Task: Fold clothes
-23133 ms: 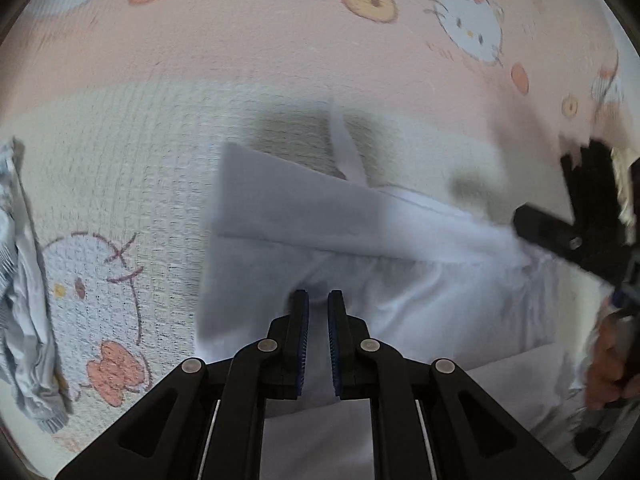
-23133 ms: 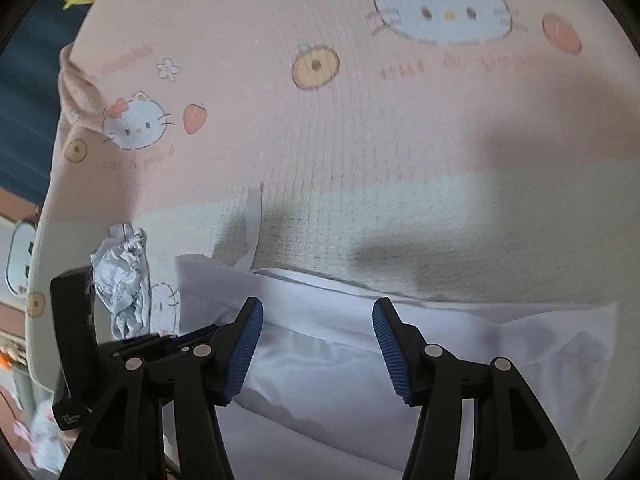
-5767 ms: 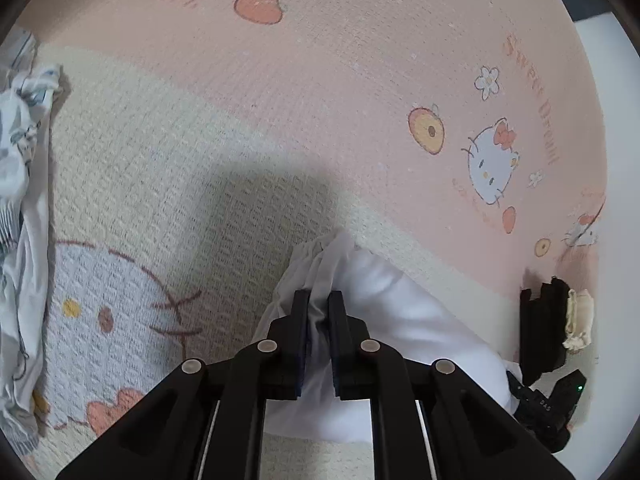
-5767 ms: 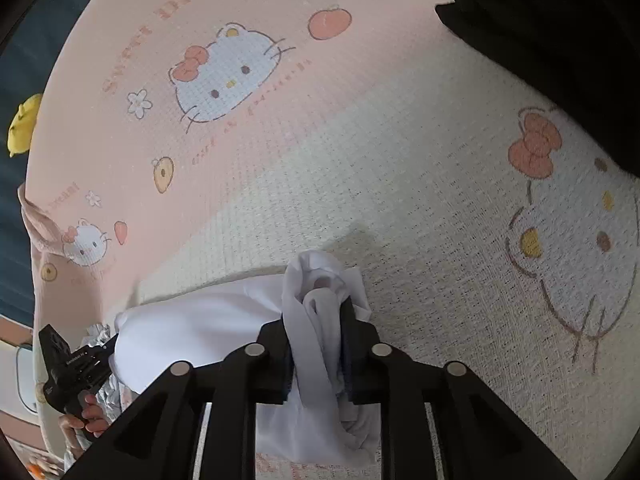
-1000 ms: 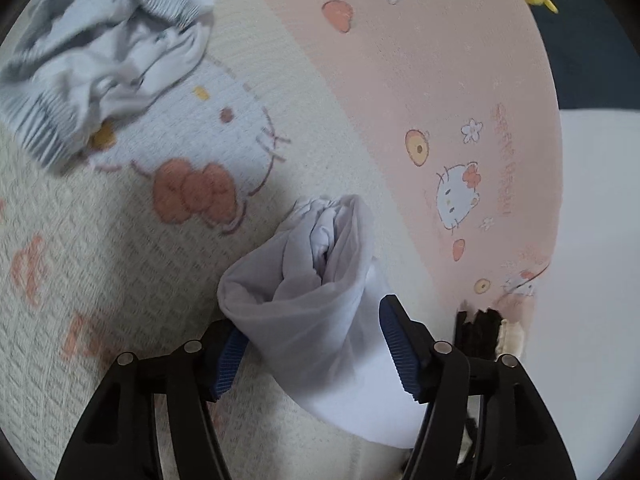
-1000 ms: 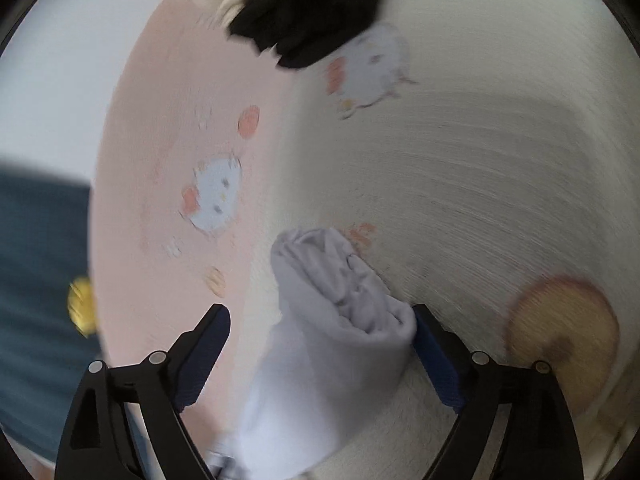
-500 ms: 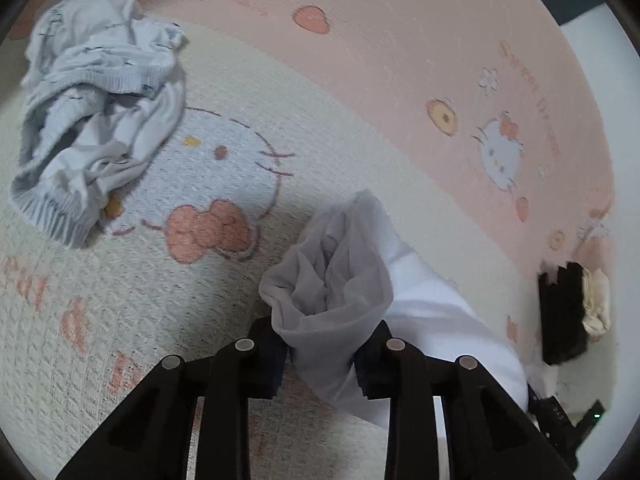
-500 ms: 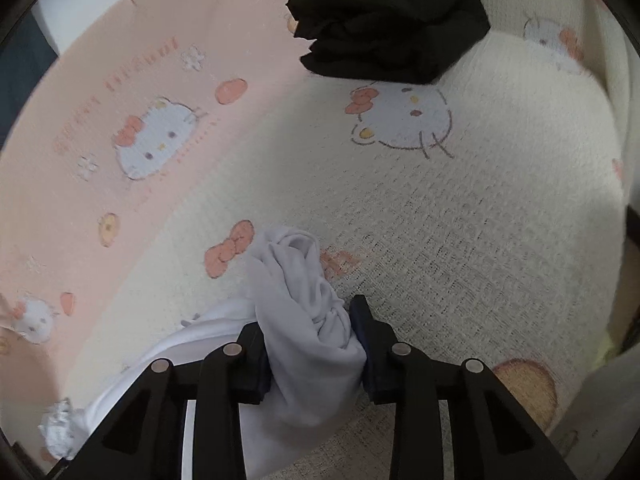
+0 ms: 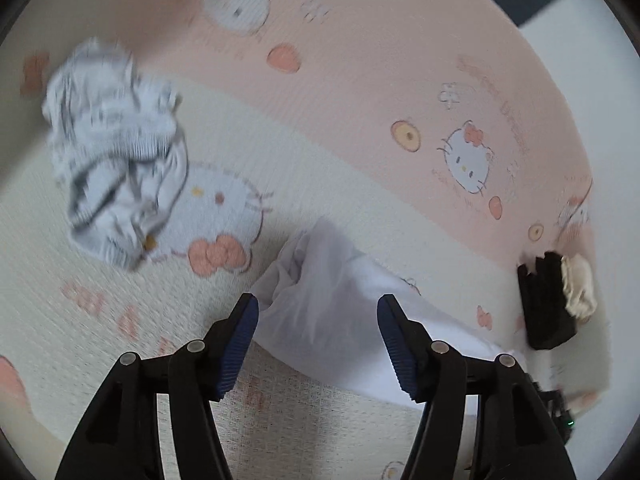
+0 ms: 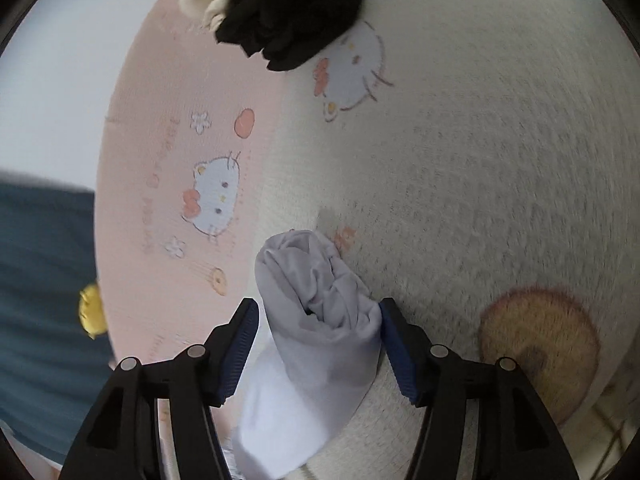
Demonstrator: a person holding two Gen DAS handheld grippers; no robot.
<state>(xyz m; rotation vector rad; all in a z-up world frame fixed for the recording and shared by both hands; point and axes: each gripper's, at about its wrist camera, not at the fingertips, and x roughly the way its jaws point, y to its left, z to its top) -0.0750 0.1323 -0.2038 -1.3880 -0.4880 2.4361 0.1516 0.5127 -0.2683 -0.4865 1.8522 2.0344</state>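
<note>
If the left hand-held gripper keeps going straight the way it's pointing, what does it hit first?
Most likely the rolled white garment, whose near end lies between the opening jaws of the left hand-held gripper, not pressed by them. Beyond it lies only the patterned blanket, though depth is hard to judge.

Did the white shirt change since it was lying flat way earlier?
Yes. The white shirt is now bunched into a roll on the cat blanket, no longer spread flat.

The pink border of the cat-print blanket (image 9: 360,92) carries curved pink lettering beside the cartoon cat faces, but it is too blurred to read for certain in either view. No other text, label or number shows anywhere.
</note>
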